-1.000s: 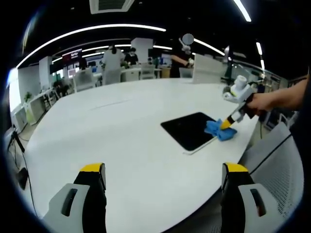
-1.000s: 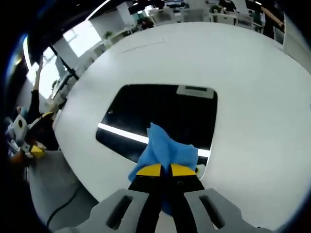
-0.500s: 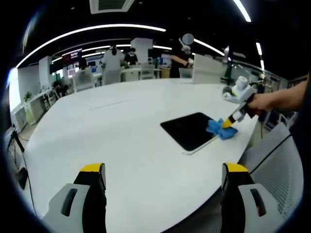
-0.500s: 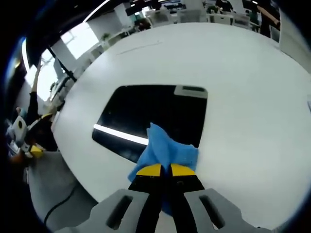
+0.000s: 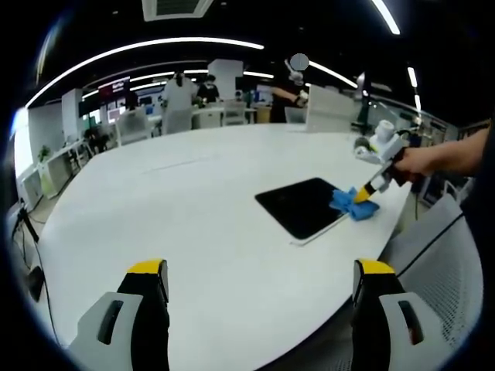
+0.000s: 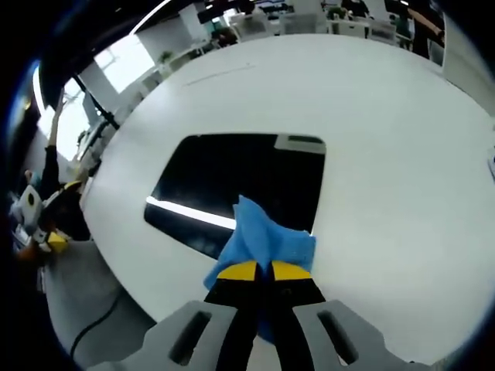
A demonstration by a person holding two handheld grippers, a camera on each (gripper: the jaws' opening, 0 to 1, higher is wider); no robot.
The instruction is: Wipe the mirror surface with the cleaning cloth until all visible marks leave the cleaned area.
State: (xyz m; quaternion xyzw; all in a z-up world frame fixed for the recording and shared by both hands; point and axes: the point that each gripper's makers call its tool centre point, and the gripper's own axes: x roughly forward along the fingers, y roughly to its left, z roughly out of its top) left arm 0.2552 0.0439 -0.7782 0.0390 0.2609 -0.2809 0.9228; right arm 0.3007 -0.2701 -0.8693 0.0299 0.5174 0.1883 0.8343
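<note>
A dark rectangular mirror (image 6: pixel 232 182) lies flat on the white table (image 6: pixel 387 139), reflecting a ceiling light strip. My right gripper (image 6: pixel 263 270) is shut on a blue cleaning cloth (image 6: pixel 263 239), pressing it onto the mirror's near edge. In the left gripper view the mirror (image 5: pixel 302 205) lies toward the table's right edge, with the blue cloth (image 5: pixel 352 205) on its right corner under the right gripper (image 5: pixel 363 195), held by a person's hand. My left gripper (image 5: pixel 259 282) hovers over the near table edge, open with nothing between its jaws.
The round white table (image 5: pixel 178 201) stretches left and back. A mesh chair (image 5: pixel 445 263) stands at its right side. Desks, chairs and people fill the office behind. In the right gripper view the floor and a cable (image 6: pixel 100 325) lie beyond the table edge.
The right gripper with the cloth has slid slightly along the mirror's edge; the mirror sits a little further left in its view. The left gripper has stayed still.
</note>
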